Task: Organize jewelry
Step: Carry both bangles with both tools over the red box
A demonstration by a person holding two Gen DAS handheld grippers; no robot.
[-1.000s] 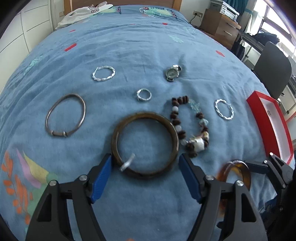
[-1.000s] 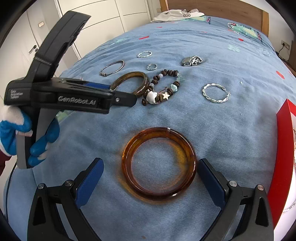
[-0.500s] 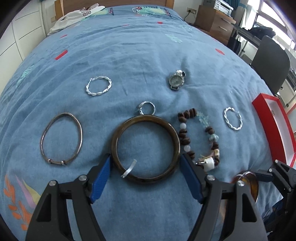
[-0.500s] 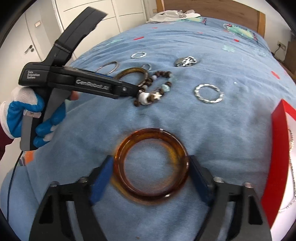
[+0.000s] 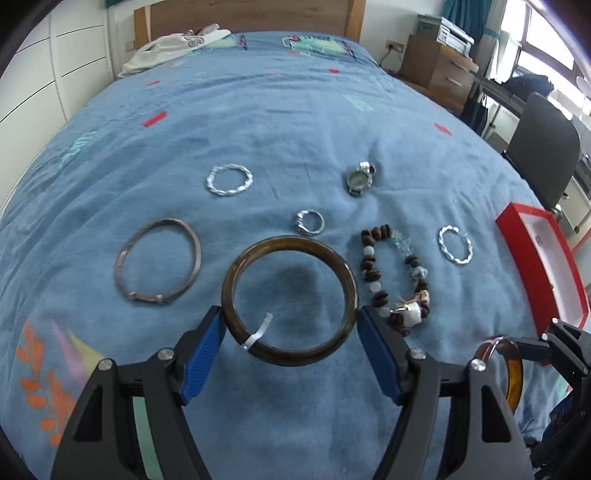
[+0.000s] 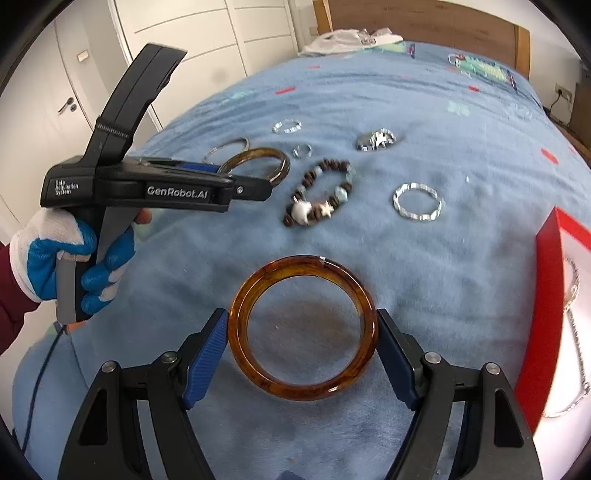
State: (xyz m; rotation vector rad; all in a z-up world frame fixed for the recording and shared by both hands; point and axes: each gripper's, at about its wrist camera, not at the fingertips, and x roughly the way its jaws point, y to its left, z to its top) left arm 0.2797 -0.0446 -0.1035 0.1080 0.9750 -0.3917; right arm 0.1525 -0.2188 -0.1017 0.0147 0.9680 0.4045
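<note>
Surface: blue bedspread (image 5: 295, 122) on a bed with a wooden headboard (image 5: 251, 16)
Left gripper (image 5: 290, 334): jaws clamped on the dark brown bangle (image 5: 347, 280), blue pads touching its outer rim on both sides; bangle carries a white tag
Right gripper (image 6: 303, 349): jaws clamped on the amber bangle (image 6: 240, 347), pads against its left and right rim
Loose pieces: thin metal bangle (image 5: 123, 254), two twisted silver rings (image 5: 229, 180) and (image 5: 456, 244), small silver ring (image 5: 310, 222), watch (image 5: 358, 179), beaded bracelet (image 5: 373, 273), all lying apart on the spread
Box: red box (image 5: 521, 254) at the right bed edge, white-lined, a silver chain (image 6: 574, 295) inside
Person: left hand (image 6: 74, 266) in a blue-and-white glove
</note>
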